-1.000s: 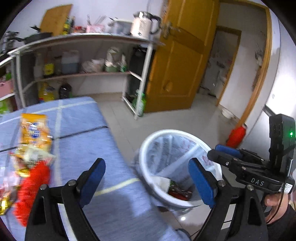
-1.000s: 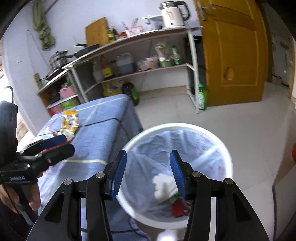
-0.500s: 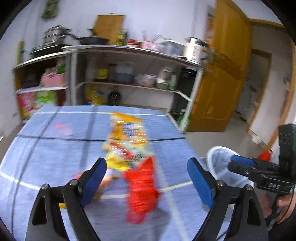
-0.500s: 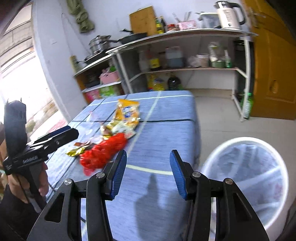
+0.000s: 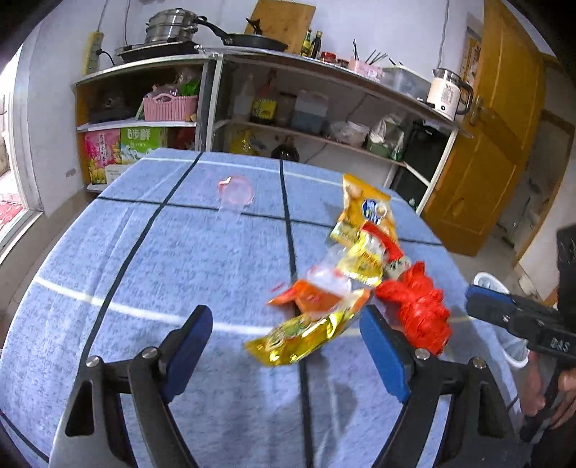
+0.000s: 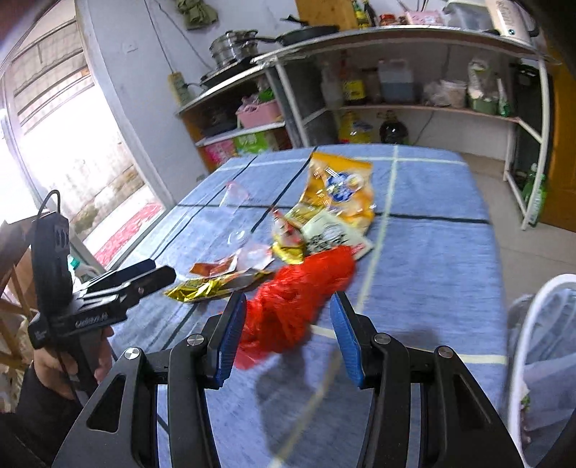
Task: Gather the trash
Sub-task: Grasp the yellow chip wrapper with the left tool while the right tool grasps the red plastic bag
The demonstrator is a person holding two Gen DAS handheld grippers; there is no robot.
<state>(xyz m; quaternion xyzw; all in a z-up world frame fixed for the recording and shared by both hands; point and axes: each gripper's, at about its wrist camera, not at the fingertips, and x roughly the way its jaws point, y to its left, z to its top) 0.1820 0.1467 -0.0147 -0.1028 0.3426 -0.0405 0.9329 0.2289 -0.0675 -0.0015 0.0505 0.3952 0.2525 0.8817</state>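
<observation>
Wrappers (image 5: 313,324) just ahead of the closing left hand-held gripper (image 5: 284,345)

Your left gripper (image 5: 284,349) points forward and down, and its blue jaws are closing slowly, with nothing pressed between the pads. Your right gripper (image 6: 288,334) also tilts downward, its jaws apart and gripping nothing. Your left hand (image 6: 68,367) and your right hand (image 5: 550,392) each hold a gripper's handle.

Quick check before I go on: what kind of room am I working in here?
Most likely a home kitchen: open shelving carries stacked steel pots, a frying pan and an electric kettle, beside a wooden door.
</observation>
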